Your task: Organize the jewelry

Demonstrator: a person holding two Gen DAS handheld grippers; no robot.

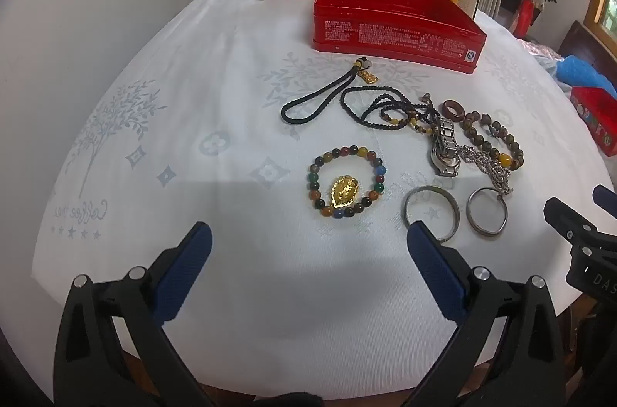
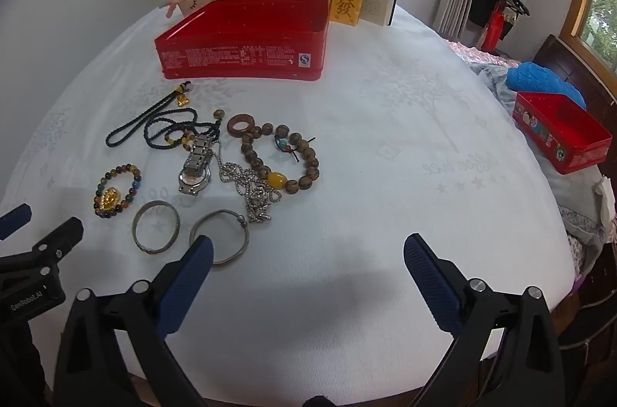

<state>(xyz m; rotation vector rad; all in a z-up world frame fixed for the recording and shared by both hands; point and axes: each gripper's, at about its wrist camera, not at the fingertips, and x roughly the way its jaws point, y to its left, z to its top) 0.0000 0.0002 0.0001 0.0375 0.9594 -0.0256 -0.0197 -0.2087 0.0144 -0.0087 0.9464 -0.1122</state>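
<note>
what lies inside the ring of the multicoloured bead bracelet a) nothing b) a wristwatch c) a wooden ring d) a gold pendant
d: a gold pendant sits within the loop of the multicoloured bead bracelet, while the wristwatch and wooden ring lie apart to its right.

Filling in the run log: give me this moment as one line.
left hand-held gripper: open, empty | right hand-held gripper: open, empty | jewelry: all on tablecloth | red tin: nothing visible inside
</note>
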